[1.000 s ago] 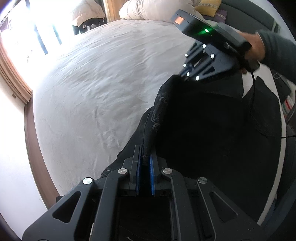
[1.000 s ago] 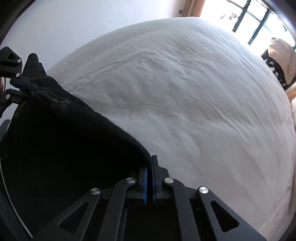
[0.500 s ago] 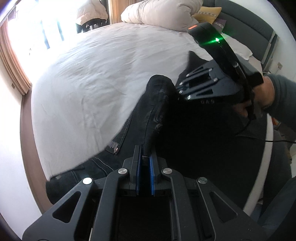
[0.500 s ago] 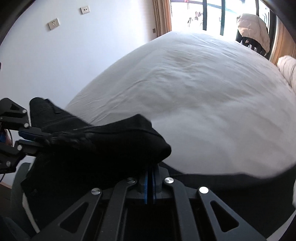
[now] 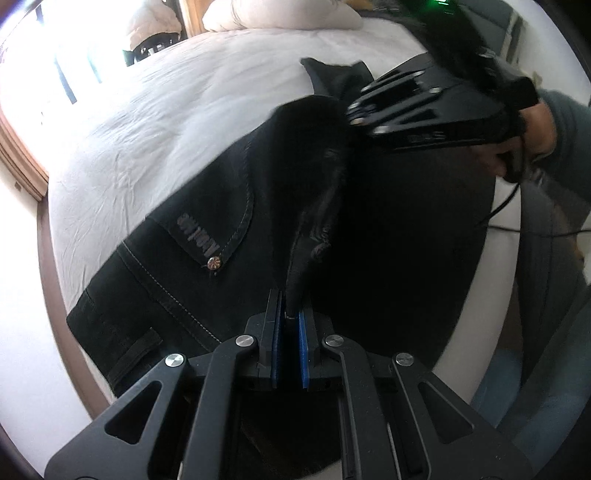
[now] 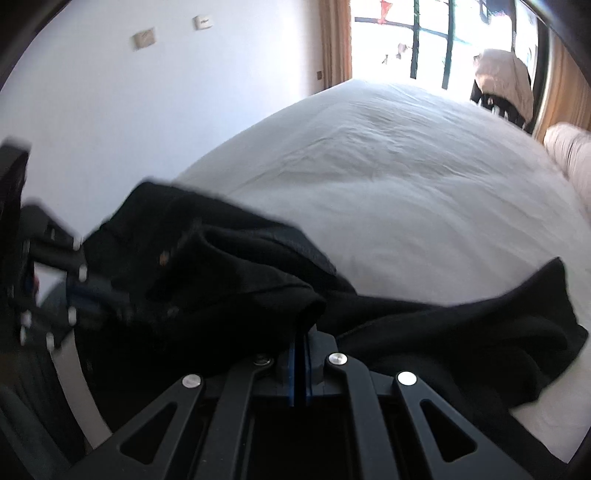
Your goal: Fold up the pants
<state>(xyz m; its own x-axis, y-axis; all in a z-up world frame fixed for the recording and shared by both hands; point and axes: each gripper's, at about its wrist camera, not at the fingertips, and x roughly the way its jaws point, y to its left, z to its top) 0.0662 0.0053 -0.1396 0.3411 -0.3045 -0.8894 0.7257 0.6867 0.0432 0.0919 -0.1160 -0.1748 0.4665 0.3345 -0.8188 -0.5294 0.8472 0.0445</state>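
Observation:
Black jeans (image 5: 207, 236) lie over the near edge of a white bed (image 5: 155, 122), with a stitched pocket and rivet showing. My left gripper (image 5: 290, 325) is shut on a raised edge of the pants. My right gripper (image 6: 300, 347) is shut on another part of the same edge, and the cloth bunches over it (image 6: 236, 273). The right gripper also shows in the left wrist view (image 5: 424, 107), held by a hand at the upper right. The left gripper shows blurred at the left of the right wrist view (image 6: 55, 280).
A white duvet and pillows (image 5: 280, 14) are piled at the head of the bed. A bright window with curtains (image 6: 436, 40) is beyond the bed. A chair with a pale coat (image 6: 502, 81) stands by it. A white wall (image 6: 110, 110) with sockets is close to the bed.
Both grippers have lifted the pants edge and carried it over the bed. The pants now hang folded with the pocket side exposed, and the grippers have come closer together.

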